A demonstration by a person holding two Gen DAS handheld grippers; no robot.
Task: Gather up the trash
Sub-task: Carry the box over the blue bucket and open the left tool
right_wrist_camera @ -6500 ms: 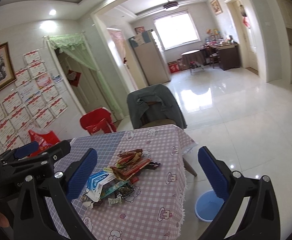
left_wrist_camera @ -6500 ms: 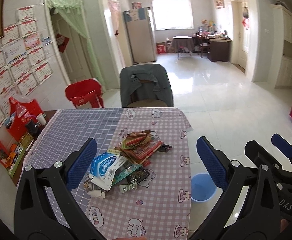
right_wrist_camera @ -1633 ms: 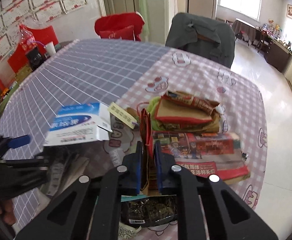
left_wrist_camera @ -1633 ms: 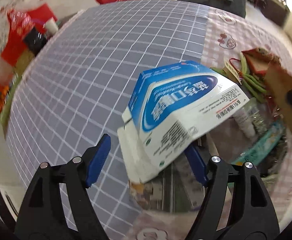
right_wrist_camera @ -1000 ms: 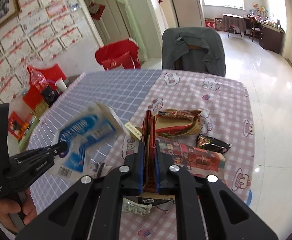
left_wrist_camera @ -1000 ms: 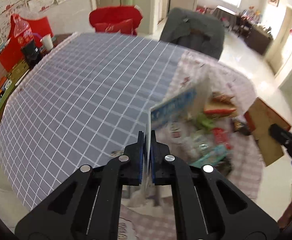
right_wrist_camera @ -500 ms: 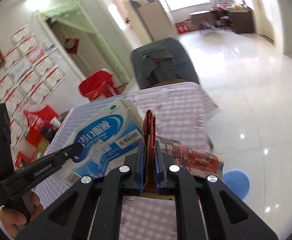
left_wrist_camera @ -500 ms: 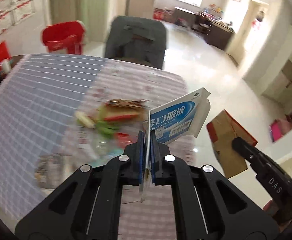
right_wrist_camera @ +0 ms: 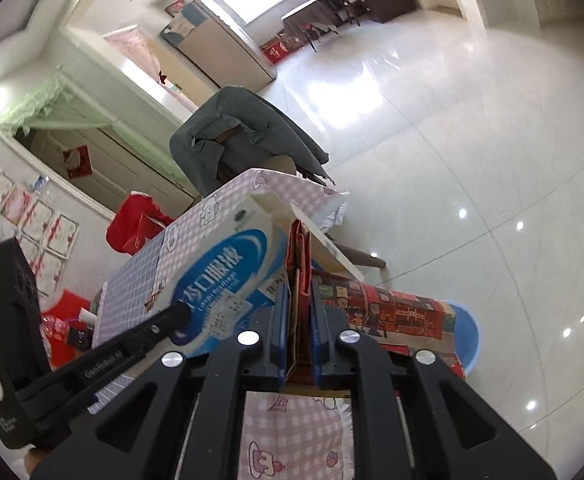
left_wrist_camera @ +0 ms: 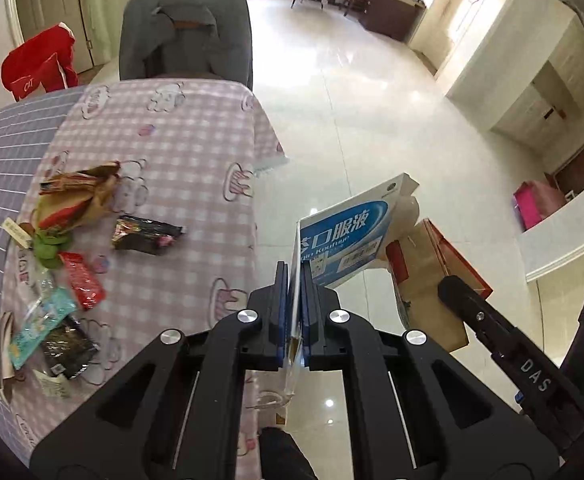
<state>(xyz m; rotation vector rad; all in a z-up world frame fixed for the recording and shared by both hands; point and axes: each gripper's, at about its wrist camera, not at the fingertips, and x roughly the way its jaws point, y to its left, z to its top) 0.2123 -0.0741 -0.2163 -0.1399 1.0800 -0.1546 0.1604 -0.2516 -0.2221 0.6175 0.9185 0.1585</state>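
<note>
We hold two flattened cartons out past the table edge [left_wrist_camera: 251, 184], above the floor: the left gripper [left_wrist_camera: 295, 280] is clamped on the blue-and-white medicine box [left_wrist_camera: 348, 236], and the right gripper's [right_wrist_camera: 300, 300] jaws are opening around the red-and-brown cardboard box [right_wrist_camera: 376, 316]. Both look light, thin and bendy, so an edge pinch suffices over the blue bin [right_wrist_camera: 466, 332].

Both hand-held grippers swung off the table [left_wrist_camera: 195, 184] w/ their loads: left hand-held gripper [left_wrist_camera: 295, 280] carried the blue-white box [left_wrist_camera: 344, 240] out over the floor, right hand-held gripper [right_wrist_camera: 300, 300] brought the red cardboard pack [right_wrist_camera: 376, 312] above the blue bin [right_wrist_camera: 468, 336], jaws opening slightly around it.
</note>
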